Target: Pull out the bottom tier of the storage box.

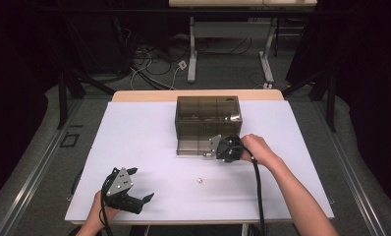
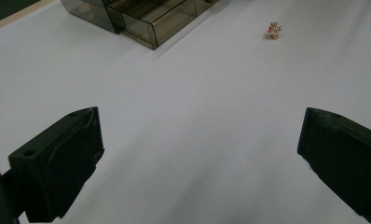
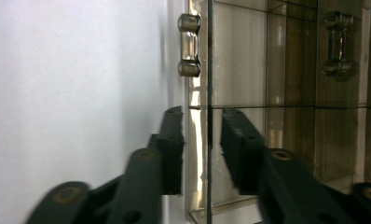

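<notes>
Left gripper (image 1: 137, 199) near table edge, jaws wide, nothing between, idle. Ahead of its fingertips and well apart: small pinkish trinket (image 2: 272, 30) loose on white table (image 1: 144, 142), likely not yet stowed. Farther: right gripper (image 3: 200, 149) straddling front wall of pulled-out drawer (image 3: 207, 70) of smoky box (image 1: 208, 115), jaws narrow; full clamp unclear.

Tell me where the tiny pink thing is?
In the high view the tiny pink thing lies alone on the white table, toward the near edge, in front of the smoky clear box and right of the left tongs.
</notes>
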`<state>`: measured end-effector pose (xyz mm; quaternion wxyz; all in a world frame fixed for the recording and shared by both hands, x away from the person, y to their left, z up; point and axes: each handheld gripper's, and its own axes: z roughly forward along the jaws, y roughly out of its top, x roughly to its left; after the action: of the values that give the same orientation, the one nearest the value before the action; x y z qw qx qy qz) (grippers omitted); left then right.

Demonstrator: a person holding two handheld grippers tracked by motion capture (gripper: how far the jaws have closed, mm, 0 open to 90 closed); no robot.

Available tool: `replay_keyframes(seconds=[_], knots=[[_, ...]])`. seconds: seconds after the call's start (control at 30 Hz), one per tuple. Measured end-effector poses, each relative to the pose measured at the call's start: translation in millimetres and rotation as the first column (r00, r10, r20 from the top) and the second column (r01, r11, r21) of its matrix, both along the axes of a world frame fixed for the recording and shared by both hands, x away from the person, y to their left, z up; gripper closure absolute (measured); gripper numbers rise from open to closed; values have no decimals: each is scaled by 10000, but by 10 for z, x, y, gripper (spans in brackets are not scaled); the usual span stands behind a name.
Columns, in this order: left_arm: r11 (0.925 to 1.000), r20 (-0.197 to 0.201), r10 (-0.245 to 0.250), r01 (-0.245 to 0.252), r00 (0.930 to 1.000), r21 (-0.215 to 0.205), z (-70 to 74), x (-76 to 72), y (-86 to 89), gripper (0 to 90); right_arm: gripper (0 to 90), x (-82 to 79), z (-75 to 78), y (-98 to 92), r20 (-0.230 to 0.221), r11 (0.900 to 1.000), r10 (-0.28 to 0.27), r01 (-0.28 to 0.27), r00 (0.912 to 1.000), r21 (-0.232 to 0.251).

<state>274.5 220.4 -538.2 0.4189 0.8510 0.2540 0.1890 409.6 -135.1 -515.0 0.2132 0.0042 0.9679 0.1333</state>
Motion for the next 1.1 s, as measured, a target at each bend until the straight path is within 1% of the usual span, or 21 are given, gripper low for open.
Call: replay_keyframes(seconds=[0.03, 0.1, 0.13, 0.2, 0.27, 0.3, 0.37, 0.43, 0.47, 0.5, 0.57, 0.63, 0.67, 0.7, 0.77, 0.83, 0.9, 0.97, 1.03, 1.07, 1.1], knots=[[10000, 5, -1, 1, 10000, -10, 0, -1, 0, 2, 606, -9, 2, -2, -72, 9994, -301, 302, 9995, 149], [10000, 57, 9, -9, 10000, -60, -4, -2, -2, 2, 534, -15, 10, -14, -307, 9971, -598, 611, 9977, 455], [10000, 16, -11, 11, 10000, -28, -2, -1, 0, 2, 521, -20, 9, -23, -473, 9946, -828, 856, 9954, 595], [10000, 35, 4, -4, 10000, -38, -6, 2, -3, 2, 436, -33, 10, -40, -673, 9893, -1149, 1203, 9911, 828], [10000, -8, -41, 41, 10000, 22, -2, 3, -2, 2, 410, -56, 19, -59, -732, 9819, -1452, 1528, 9867, 1121], [10000, -7, -49, 49, 10000, 25, -2, 4, -3, 2, 376, -68, 16, -71, -800, 9779, -1491, 1590, 9856, 1361], [10000, -13, -50, 50, 10000, 32, -3, 4, -4, 2, 334, -92, 12, -89, -931, 9706, -1751, 1877, 9801, 1507], [10000, -5, -52, 52, 10000, 29, -3, 2, -4, 2, 297, -110, -1, -112, -1047, 9641, -1891, 2048, 9764, 1691], [10000, -4, -52, 52, 10000, 30, -2, 0, -4, 2, 283, -121, -7, -125, -1158, 9573, -2041, 2230, 9721, 1840], [10000, -4, -50, 50, 10000, 37, -2, 1, -2, 2, 270, -129, -6, -144, -1166, 9526, -2162, 2356, 9694, 1926], [10000, -10, -35, 35, 10000, 42, -4, 4, -3, 2, 232, -148, -3, -182, -1148, 9417, -2305, 2512, 9663, 2238], [10000, -16, -44, 44, 10000, 43, -4, 4, -3, 2, 215, -171, 15, -223, -1140, 9273, -2598, 2807, 9589, 2477], [10000, -10, -41, 41, 10000, 34, -4, 2, -4, 2, 202, -180, 17, -244, -1266, 9183, -2634, 2888, 9563, 2709], [10000, -13, -43, 43, 10000, 24, -3, 1, -3, 2, 191, -192, 24, -265, -1332, 9128, -2672, 2950, 9544, 2825], [10000, -6, -38, 38, 10000, 33, -2, 1, -2, 2, 172, -212, 30, -299, -1381, 9054, -2702, 3002, 9529, 3001], [10000, 31, -20, 20, 10000, -15, -6, 0, -4, 2, 161, -251, 36, -332, -1615, 8900, -2816, 3204, 9458, 3245], [10000, 31, -19, 19, 10000, -16, -7, 0, -6, 2, 156, -285, 35, -362, -1675, 8807, -2858, 3275, 9435, 3422], [10000, 2, -44, 43, 10000, 29, -3, -1, -5, 2, 150, -323, 26, -390, -1775, 8643, -3060, 3511, 9353, 3602], [10000, 2, -43, 43, 10000, 15, -3, -1, -5, 2, 146, -358, 18, -416, -1876, 8547, -3131, 3623, 9310, 3718], [10000, -1, -33, 33, 10000, 22, -3, 0, -4, 2, 144, -375, 16, -432, -1915, 8482, -3152, 3664, 9295, 3826], [10000, -5, -26, 26, 10000, 20, -3, 0, -4, 2, 142, -394, 13, -445, -2009, 8403, -3205, 3757, 9257, 3909]])
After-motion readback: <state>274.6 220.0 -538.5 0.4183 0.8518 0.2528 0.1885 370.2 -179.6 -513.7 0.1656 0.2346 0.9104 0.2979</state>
